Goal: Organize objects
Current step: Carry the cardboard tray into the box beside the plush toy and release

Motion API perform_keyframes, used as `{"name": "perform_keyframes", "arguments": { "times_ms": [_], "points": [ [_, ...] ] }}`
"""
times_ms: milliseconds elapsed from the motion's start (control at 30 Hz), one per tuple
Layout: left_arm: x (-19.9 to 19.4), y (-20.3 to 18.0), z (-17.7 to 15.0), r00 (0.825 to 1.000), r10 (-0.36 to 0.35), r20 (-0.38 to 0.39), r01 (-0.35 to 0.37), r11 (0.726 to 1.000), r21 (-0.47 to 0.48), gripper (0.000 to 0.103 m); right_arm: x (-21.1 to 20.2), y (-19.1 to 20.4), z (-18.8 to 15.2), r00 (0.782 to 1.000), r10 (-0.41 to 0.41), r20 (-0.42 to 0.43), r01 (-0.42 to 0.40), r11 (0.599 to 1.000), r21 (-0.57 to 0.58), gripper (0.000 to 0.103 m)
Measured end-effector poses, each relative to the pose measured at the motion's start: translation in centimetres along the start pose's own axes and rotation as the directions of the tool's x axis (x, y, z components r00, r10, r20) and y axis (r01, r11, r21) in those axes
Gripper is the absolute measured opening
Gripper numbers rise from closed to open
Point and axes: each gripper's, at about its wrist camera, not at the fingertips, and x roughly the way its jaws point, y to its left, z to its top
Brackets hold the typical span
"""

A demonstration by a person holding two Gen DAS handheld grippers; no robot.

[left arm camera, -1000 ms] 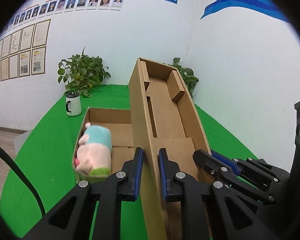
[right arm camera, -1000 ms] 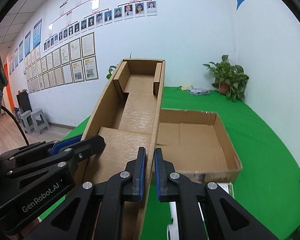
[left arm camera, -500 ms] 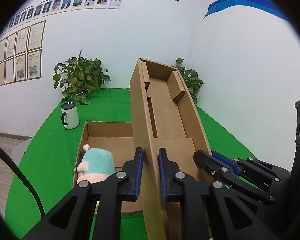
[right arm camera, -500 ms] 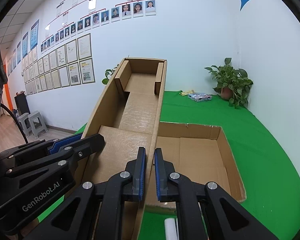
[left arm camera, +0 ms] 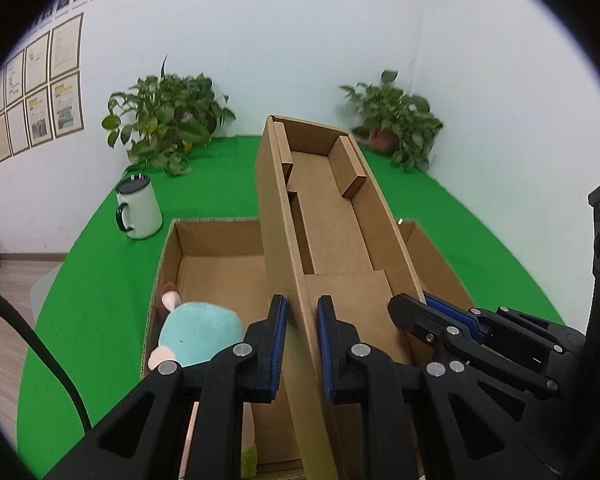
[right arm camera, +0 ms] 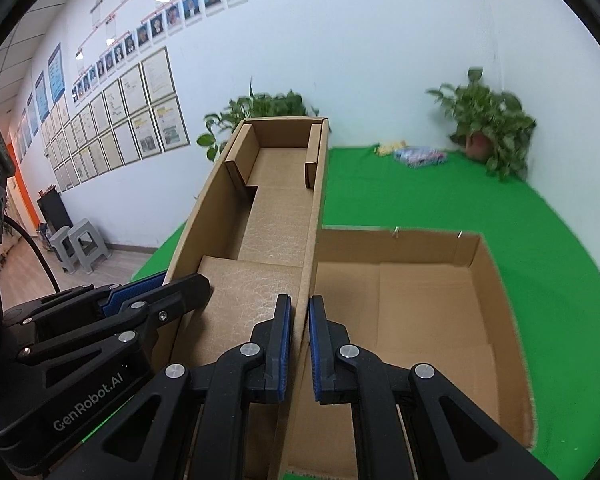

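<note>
Big open brown box (left arm camera: 220, 276) lying on the green surface (left arm camera: 100, 280), taken here as the landmark. Inside it, at the near left corner, a soft plush toy (left arm camera: 198, 334) in blue and pink, fuzzy and round. Just beyond the box's far left corner, a white mug (left arm camera: 138, 210) with a dark handle and dark lid. Farther back, against the white wall, two leafy potted plants (left arm camera: 168, 120) (left arm camera: 396, 120), well apart from the box. Far beyond the box's right side, a small flat packet (right arm camera: 420, 157), too blurred to tell more.

Above the big box, a long narrow cardboard tray (left arm camera: 328, 216), held up over the middle. Long way pointing off from the claws toward the back wall, open side up, far end tilted higher. Plain brown cardboard, stiff, flat-walled, with small folded flaps inside near the far end.

Left claw (left arm camera: 302, 346) pinched tight on the tray's left wall. Right claw (right arm camera: 299, 346) pinched tight on the tray's right wall. Black arms, blue ribbed pads. Tray hiding much of the big box's middle.
</note>
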Motion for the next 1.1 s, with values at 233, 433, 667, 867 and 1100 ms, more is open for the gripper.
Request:
{"name": "perform_keyframes", "arguments": {
  "times_ms": [233, 433, 667, 867, 1100],
  "points": [
    [6.0, 1.4, -1.9, 0.986, 0.059, -0.153, -0.06, 0.998, 0.001, 0.014, 10.2, -3.3, -1.6, 0.993, 0.038, -0.116, -0.033, 0.998, 0.044, 0.006],
    [9.1, 2.1, -3.3, 0.967, 0.08, -0.241, -0.084, 0.996, -0.006, 0.014, 16.2, -4.6, -4.6, 0.982, 0.056, -0.182, -0.04, 0.995, 0.091, 0.006],
    [8.9, 2.7, -4.4, 0.961, 0.092, -0.262, -0.105, 0.994, -0.035, 0.014, 19.8, -4.1, -6.9, 0.968, 0.058, -0.243, -0.034, 0.994, 0.099, 0.006],
    [5.3, 3.7, -4.1, 0.971, 0.128, -0.204, -0.139, 0.989, -0.04, 0.014, 20.2, -3.3, -7.9, 0.966, 0.021, -0.257, -0.004, 0.998, 0.067, 0.006],
    [1.4, 4.7, -5.0, 0.983, 0.119, -0.142, -0.127, 0.991, -0.052, 0.014, 18.7, -0.6, -8.3, 0.964, -0.013, -0.264, 0.02, 0.999, 0.025, 0.007]
  ]
}}
